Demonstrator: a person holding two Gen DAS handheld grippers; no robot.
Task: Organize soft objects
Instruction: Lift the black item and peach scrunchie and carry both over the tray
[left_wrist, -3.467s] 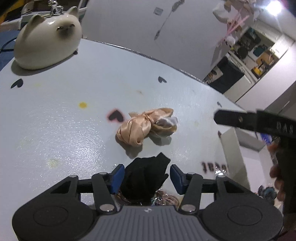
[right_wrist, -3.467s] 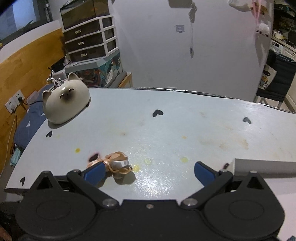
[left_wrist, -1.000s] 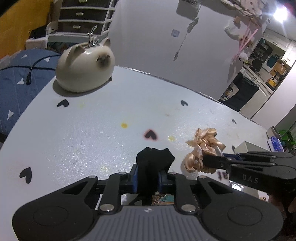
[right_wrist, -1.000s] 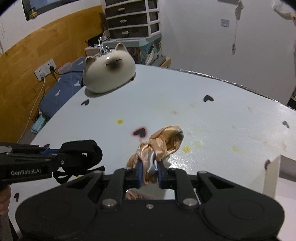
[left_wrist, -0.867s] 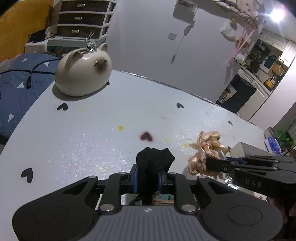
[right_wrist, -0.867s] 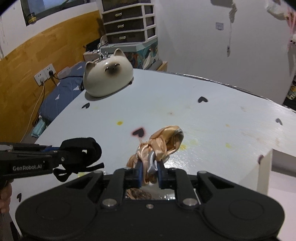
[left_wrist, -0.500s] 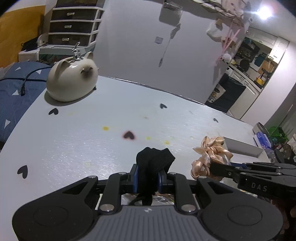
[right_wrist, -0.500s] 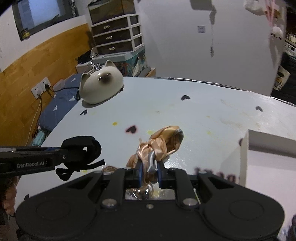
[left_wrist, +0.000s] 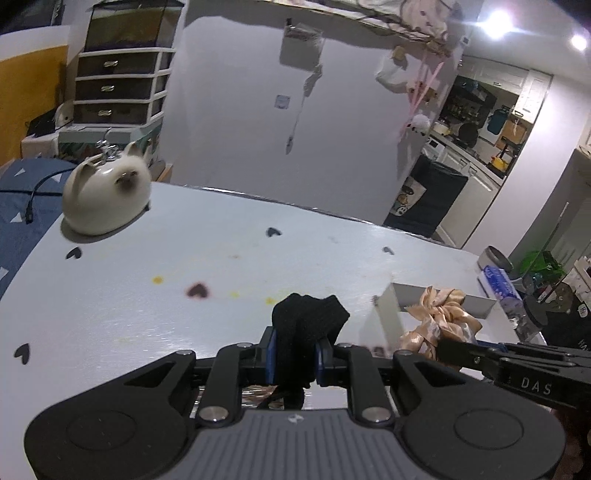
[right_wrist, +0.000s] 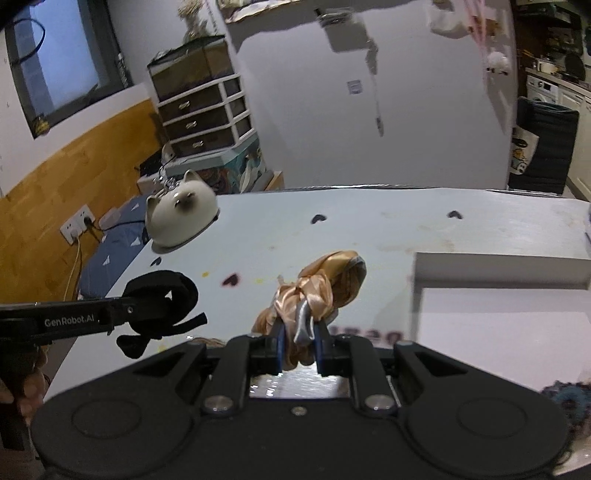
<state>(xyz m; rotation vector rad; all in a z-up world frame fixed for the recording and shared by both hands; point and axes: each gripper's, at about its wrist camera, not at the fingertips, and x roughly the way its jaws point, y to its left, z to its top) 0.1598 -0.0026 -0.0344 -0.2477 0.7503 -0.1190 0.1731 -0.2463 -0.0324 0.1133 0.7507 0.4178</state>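
My left gripper (left_wrist: 294, 356) is shut on a black fabric hair tie (left_wrist: 306, 325) and holds it above the table; the tie also shows in the right wrist view (right_wrist: 162, 299). My right gripper (right_wrist: 298, 349) is shut on a peach satin scrunchie (right_wrist: 321, 288), held in the air beside the white box (right_wrist: 498, 266). In the left wrist view the scrunchie (left_wrist: 439, 321) hangs over the box's near wall (left_wrist: 388, 314).
A cream cat-shaped ceramic pot (left_wrist: 107, 199) stands at the far left of the pale blue table (left_wrist: 184, 258), which has small black heart marks. A dark knitted item (right_wrist: 565, 398) lies inside the box. A drawer unit (left_wrist: 118, 85) stands beyond the table.
Both grippers closed on their items, lifted them off the table and carried them right toward the white box. The scrunchie now hangs at the box's edge.
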